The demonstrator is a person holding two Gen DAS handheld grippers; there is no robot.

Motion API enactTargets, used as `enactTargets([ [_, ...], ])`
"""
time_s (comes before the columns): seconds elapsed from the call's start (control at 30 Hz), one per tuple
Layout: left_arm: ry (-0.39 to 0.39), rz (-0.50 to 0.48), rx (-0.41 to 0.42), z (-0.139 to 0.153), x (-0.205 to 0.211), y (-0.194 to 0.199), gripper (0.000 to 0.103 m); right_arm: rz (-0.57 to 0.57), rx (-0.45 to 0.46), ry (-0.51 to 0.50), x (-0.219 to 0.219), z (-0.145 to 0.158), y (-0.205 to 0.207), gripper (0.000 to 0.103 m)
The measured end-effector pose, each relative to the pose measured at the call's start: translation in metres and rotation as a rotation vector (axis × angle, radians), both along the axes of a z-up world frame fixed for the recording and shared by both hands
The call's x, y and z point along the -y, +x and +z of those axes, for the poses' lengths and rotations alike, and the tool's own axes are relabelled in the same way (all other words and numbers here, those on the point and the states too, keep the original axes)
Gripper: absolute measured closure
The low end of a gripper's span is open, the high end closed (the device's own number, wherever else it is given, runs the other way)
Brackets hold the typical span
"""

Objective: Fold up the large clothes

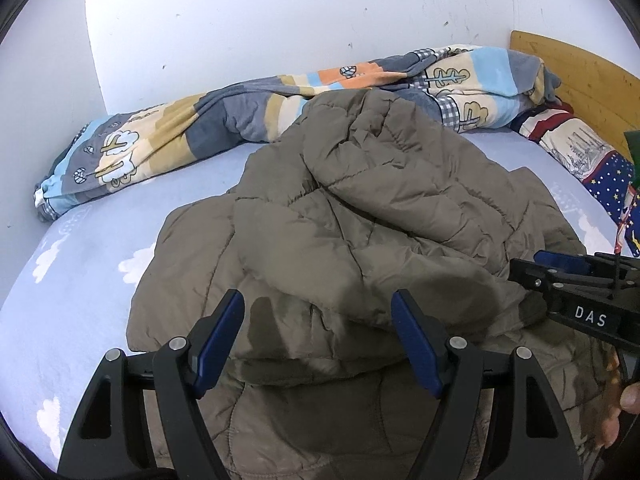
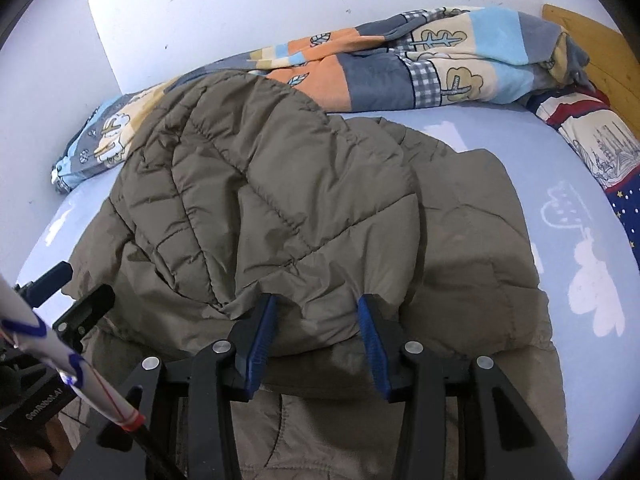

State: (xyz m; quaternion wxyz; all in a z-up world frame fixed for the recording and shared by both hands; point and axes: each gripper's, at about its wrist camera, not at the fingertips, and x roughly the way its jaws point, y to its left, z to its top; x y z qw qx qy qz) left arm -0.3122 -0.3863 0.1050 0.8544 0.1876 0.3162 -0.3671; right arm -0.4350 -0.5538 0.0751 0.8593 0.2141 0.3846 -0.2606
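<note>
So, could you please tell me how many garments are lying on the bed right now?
1: a brown quilted jacket spread mid-bed, partly folded over itself. Bedding lies behind it; anything under the jacket would be hidden.

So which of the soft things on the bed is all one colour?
The jacket, plain brown and puffy, in the middle. The blanket by the wall has colourful patches, and the pillow has stars.

Home bedroom: bed (image 1: 80, 280), patterned quilt (image 1: 168, 148)
</note>
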Motion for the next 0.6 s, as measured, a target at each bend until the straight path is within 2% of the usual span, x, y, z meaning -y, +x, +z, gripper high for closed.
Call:
enactTargets([
  [0.2, 0.006, 0.001, 0.015, 0.001, 0.001, -0.001, 0.028, -0.001, -0.005, -0.004, -0.001, 0.002, 0.000, 0.056],
  [0.43, 0.003, 0.009, 0.011, 0.001, 0.000, 0.002, 0.028, 0.009, 0.073, -0.020, -0.007, 0.021, -0.004, 0.056],
  [0.6, 0.008, 0.008, 0.008, -0.001, 0.000, 0.002, 0.028, 0.026, 0.038, 0.004, -0.010, 0.007, 0.002, 0.056],
])
